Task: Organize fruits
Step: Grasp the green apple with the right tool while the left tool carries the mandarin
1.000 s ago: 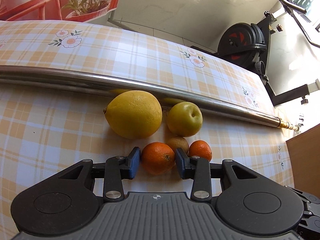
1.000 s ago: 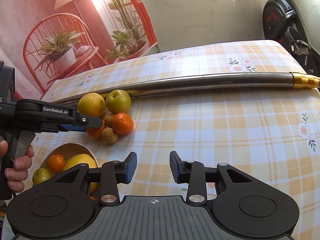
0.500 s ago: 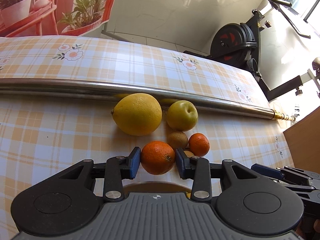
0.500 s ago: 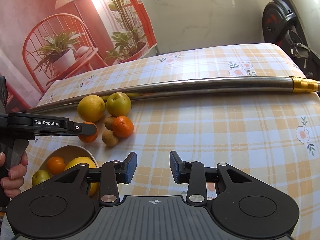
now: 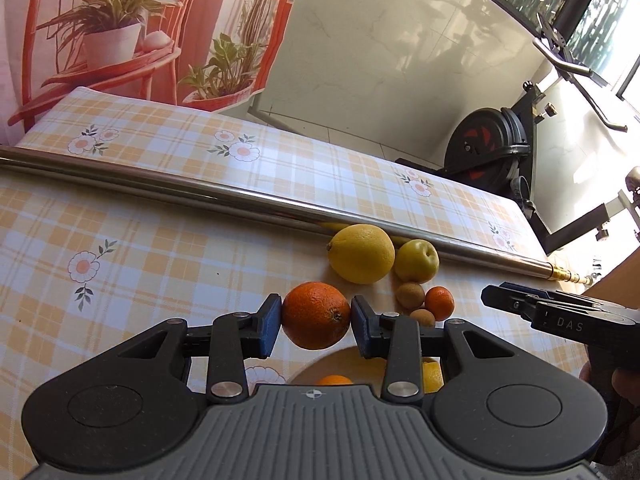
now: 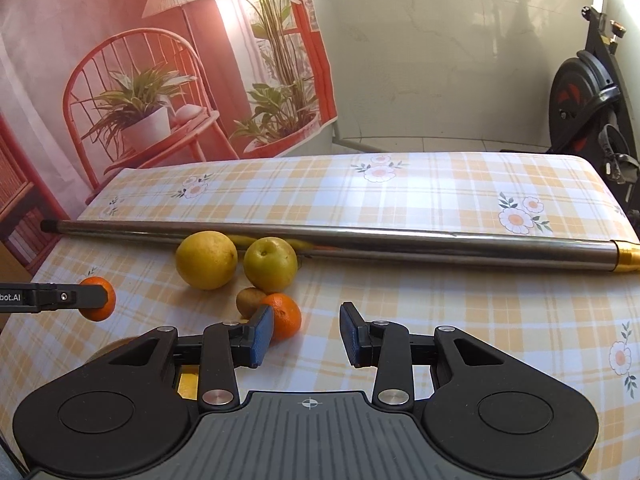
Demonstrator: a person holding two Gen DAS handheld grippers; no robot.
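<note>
While the left gripper [image 5: 316, 330] is squeezing a round orange fruit [image 5: 316, 315] between its two blue pads, that fruit is hanging above the checked yellow-and-white tablecloth [image 5: 160, 264], over the rim of a pale round bowl [image 5: 308, 372]. Its small stem dimple is pointing toward the lower right in the left wrist view, and being nearly a ball, it is showing no clear long side. Only this view is showing fruit lying inside the bowl, and the word "DAS" on the side of the right gripper [image 5: 496, 298].

From the right wrist view the right gripper [image 6: 307, 334] is standing with its jaws a little apart and gripping nothing. Just past its left pad a small orange tangerine [image 6: 286, 315] is sitting, touching a brown kiwi [image 6: 249, 300]. Behind them a big yellow lemon [image 6: 207, 260] and a yellow-green apple [image 6: 270, 264] are resting against a long shiny metal pole [image 6: 400, 242] lying across the table. This view is showing the letters "bot.AI" on the left gripper's arm.
</note>
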